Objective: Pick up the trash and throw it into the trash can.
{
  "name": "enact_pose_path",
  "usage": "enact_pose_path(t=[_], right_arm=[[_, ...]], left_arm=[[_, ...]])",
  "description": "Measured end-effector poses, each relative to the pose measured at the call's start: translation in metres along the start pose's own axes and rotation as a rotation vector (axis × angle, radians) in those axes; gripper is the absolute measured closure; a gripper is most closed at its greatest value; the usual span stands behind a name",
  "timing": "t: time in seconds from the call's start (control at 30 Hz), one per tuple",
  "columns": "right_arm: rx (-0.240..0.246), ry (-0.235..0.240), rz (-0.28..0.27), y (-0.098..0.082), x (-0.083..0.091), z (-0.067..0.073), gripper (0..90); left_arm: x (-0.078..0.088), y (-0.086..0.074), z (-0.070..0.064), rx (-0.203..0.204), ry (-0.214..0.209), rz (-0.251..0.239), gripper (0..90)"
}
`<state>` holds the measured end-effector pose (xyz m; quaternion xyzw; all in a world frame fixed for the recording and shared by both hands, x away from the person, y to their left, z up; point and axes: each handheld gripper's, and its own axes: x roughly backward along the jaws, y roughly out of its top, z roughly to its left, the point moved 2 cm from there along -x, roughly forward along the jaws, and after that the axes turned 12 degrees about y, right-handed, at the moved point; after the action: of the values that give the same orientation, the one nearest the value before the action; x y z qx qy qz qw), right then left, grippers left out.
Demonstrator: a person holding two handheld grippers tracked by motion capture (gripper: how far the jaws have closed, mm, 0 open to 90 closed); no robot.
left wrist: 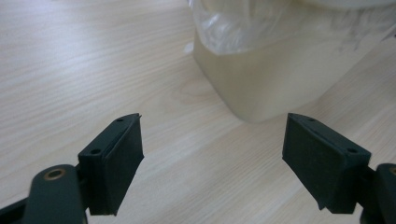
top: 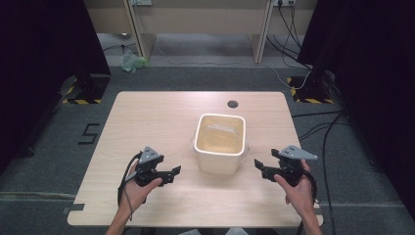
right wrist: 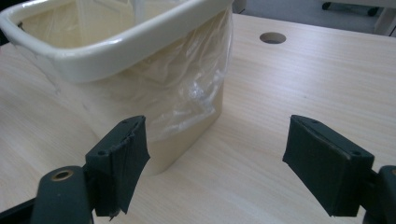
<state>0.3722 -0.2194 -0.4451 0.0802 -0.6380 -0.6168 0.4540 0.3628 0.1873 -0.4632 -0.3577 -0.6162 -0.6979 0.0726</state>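
A cream square bin (top: 219, 143) lined with a clear plastic bag stands upright in the middle of the wooden table (top: 147, 117). My left gripper (top: 174, 172) hovers to the bin's left, open, nothing between its jaws. My right gripper (top: 258, 165) is held to the bin's right, also open and empty. In the left gripper view the bin (left wrist: 275, 70) is ahead and to the right, with bag film hanging over its rim. In the right gripper view the bin (right wrist: 130, 74) stands ahead on the left, its liner draped down the outer wall.
A round cable hole (top: 233, 104) lies in the table behind the bin. Black curtains flank the table. Cables (top: 318, 122) run over the floor at the right, and a crumpled green bag (top: 131, 61) lies on the floor at the back left.
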Motion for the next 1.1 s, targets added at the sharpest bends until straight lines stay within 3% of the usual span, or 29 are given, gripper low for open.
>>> enact_pose_path(t=[0.23, 0.5, 0.63, 0.87, 0.97, 1.1], right_arm=[[0.003, -0.007, 0.033, -0.012, -0.006, -0.001, 21.1], [-0.007, -0.012, 0.06, -0.026, -0.006, -0.002, 20.5], [-0.023, -0.031, 0.089, -0.036, -0.008, -0.006, 19.9], [0.001, -0.046, 0.184, -0.053, -0.017, -0.004, 17.3], [-0.008, -0.048, 0.207, -0.061, -0.02, -0.004, 17.3], [-0.009, -0.056, 0.23, -0.068, -0.02, -0.003, 17.2]], left_arm=[[-0.017, -0.026, 0.003, -0.011, 0.02, 0.064, 20.0], [-0.023, -0.039, 0.006, -0.017, 0.038, 0.088, 19.9], [-0.026, -0.048, 0.003, -0.028, 0.035, 0.109, 19.6], [-0.029, -0.062, 0.005, -0.054, 0.066, 0.139, 19.3], [-0.028, -0.065, 0.005, -0.083, 0.087, 0.13, 18.7], [-0.027, -0.067, 0.004, -0.09, 0.096, 0.115, 17.8]])
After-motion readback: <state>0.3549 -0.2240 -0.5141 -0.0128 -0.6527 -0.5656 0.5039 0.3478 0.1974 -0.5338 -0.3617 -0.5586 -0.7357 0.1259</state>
